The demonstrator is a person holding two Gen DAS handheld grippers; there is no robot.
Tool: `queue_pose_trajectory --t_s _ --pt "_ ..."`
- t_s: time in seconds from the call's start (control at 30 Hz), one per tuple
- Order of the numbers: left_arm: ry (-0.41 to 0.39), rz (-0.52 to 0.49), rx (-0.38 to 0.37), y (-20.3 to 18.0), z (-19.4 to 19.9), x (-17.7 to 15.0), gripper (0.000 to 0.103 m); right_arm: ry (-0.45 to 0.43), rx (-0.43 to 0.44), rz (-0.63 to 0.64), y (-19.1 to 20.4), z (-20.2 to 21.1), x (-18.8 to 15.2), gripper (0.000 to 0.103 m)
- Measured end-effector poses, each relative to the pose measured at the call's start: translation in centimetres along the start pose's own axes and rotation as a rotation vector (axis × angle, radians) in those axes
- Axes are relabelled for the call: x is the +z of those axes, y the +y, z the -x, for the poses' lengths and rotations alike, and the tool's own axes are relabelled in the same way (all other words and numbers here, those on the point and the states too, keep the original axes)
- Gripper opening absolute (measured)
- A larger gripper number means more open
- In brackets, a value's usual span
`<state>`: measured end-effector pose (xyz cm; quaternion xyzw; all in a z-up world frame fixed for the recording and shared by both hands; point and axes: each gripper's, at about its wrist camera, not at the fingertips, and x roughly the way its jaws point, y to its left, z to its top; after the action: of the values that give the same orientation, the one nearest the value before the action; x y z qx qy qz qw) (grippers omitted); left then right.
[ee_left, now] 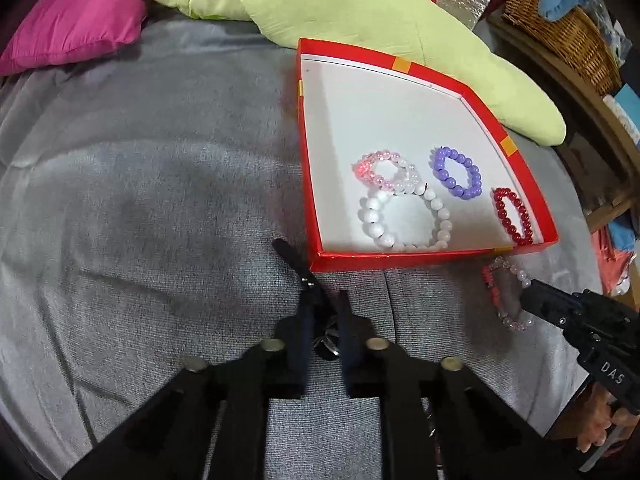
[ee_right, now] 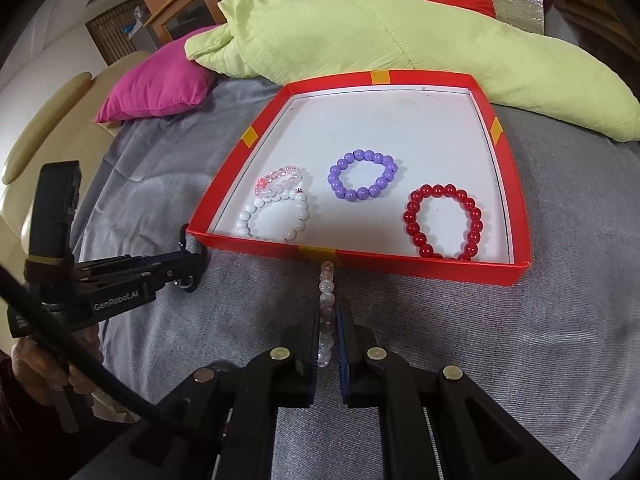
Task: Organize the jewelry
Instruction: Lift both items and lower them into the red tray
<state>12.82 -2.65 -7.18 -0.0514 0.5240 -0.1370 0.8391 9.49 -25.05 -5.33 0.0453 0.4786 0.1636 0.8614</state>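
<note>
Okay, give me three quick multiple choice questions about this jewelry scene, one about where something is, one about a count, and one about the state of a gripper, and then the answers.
1. Where does the red bracelet lie?
A. on the grey cover
B. inside the red box, near its front right corner
C. on the green cushion

2. How many bracelets lie in the box?
A. two
B. six
C. four

3. What is the right hand-held gripper doing?
A. holding a clear pink bracelet outside the box
B. hanging open, holding nothing
C. gripping the box's wall

Answers:
1 B, it rests on the white floor by that corner.
2 C: red, purple, white and pale pink.
3 A, the beads sit between its fingers, short of the front wall.
</note>
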Motion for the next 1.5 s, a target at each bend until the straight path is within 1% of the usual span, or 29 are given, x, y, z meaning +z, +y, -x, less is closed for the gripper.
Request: queue_pose_trajectory --t_s 0.03,0.17,0.3,0.43,0.53,0.63,0.77,0.87,0.97,1.1,1.5 --pt "-0.001 0.007 -0.009 0.3 0.0 -0.1 0.008 -0.002 0.0 0.0 0.0 0.0 0.0 0.009" --pt "-0.01 0.01 -0.005 1.0 1.2 -0.4 0.006 -0.013 0.01 -0.005 -0.1 0.4 0.1 0.009" --pt "-0.041 0.004 0.003 1.7 2.7 -0.6 0.006 -0.032 0.038 -0.02 -0.3 1.0 0.3 0.009" --pt "-0.083 0.014 0.002 2.7 4.4 -0.6 0.006 -0.049 0.081 -0.04 -0.6 1.6 0.5 0.009" --pt "-0.139 0.016 -0.004 3.1 5.8 -0.4 0.006 -0.076 0.105 -0.048 -0.8 2.3 0.6 0.009" --pt "-0.196 -0.001 -0.009 2.3 6.6 0.3 0.006 -0.105 0.132 -0.066 -1.2 3.0 0.8 0.009" --pt "-0.229 -0.034 -0.019 1.4 7.0 0.4 0.006 -0.134 0.147 -0.078 -1.6 3.6 1.0 0.009" --pt "-0.261 -0.07 0.008 0.6 7.4 0.2 0.006 -0.147 0.163 -0.086 -1.8 3.9 1.0 0.009" --pt "-0.281 -0.094 0.008 -0.3 7.5 0.2 0.006 -0.169 0.168 -0.09 -2.0 4.4 1.1 0.009" --pt "-0.298 -0.117 0.011 -1.5 7.4 0.5 0.006 -0.194 0.172 -0.104 -2.6 5.1 1.1 0.009" --pt "-0.299 -0.141 -0.007 -4.4 5.4 2.4 0.006 -0.253 0.145 -0.204 -5.5 6.0 1.8 0.009"
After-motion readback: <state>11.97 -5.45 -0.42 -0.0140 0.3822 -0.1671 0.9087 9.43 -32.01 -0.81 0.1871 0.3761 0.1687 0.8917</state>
